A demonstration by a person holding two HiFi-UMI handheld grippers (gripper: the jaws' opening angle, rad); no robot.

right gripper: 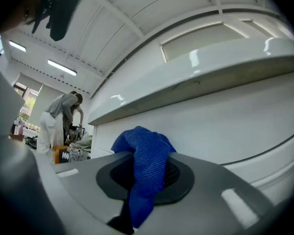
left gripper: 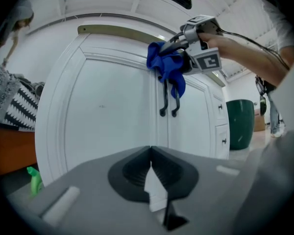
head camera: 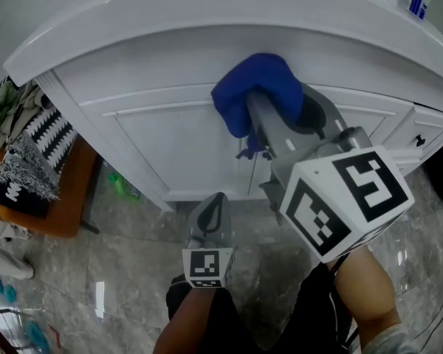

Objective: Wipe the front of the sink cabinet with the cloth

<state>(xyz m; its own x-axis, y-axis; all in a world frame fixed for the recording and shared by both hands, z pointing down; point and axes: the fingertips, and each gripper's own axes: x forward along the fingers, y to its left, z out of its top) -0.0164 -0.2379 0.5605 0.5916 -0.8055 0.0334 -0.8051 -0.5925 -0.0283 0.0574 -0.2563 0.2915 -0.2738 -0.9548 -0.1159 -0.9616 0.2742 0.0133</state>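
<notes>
Firmly, the right gripper point(head camera: 269, 124) clamps a blue woven cloth point(head camera: 255, 87) against the white panelled sink cabinet point(head camera: 170, 135). Lower down, the left gripper point(head camera: 215, 201) has its jaws together, empty.

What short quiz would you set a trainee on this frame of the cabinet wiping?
1. True or false: the left gripper holds the blue cloth.
2. Where is the cloth? A on the floor; B against the cabinet front, at the top of the door handles; C on the countertop.
3. Fill in: the left gripper's jaws are ____.
Key: 1 false, the right gripper has it; 2 B; 3 shut.
</notes>
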